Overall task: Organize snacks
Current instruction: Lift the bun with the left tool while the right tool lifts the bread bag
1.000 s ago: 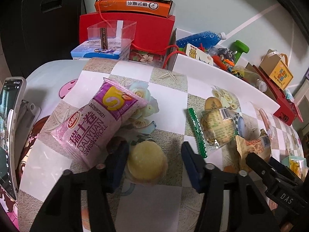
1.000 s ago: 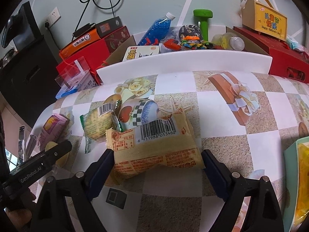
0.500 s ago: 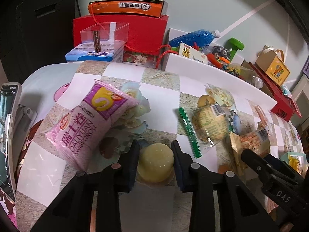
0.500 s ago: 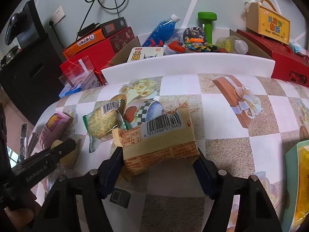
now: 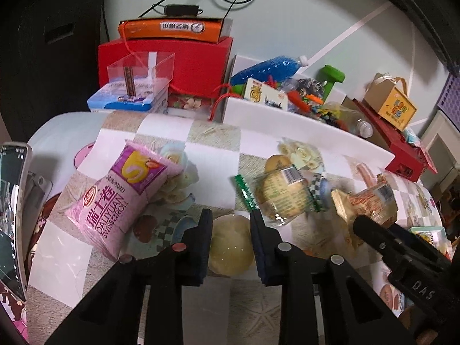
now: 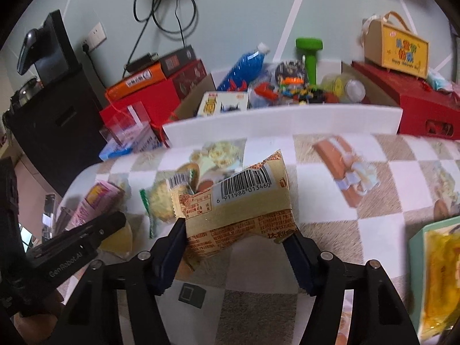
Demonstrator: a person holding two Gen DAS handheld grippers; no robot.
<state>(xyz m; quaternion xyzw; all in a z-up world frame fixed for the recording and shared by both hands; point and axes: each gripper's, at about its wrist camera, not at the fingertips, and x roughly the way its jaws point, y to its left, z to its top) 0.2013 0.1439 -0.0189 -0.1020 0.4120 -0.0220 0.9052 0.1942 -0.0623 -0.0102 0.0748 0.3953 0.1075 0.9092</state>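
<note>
Far left, phone [image 5: 13,218] upright at worktop [image 5: 212,143] edge. Next, pink Swiss roll pack [image 5: 120,201] flat on checkered cloth, just left of left gripper [image 5: 231,238]. Left gripper fingers [image 5: 201,244] clamped on round pale yellow cake [image 5: 231,244] in clear wrap, squeezed from both sides, jaws just finished closing, cake held between them. Right of that, green-edged clear snack pack [image 5: 283,195] lying on cloth, near but apart from cake. Further right, right gripper [image 6: 234,247] with fingers [image 6: 169,256] partway closed, jaws just been narrowing, pads pressing both sides of tan barcode snack bag [image 6: 238,207]; bag tilted up, barcode facing camera, lifted end off cloth. At far right edge, teal tray [image 6: 415,247] with yellow packets [image 6: 442,273] inside. Behind worktop: red box [image 5: 184,60] with orange box [image 5: 172,28] on top, white bin [image 6: 281,118] of clutter incl. blue bottle [image 6: 244,63], green dumbbell [image 6: 310,54].
</note>
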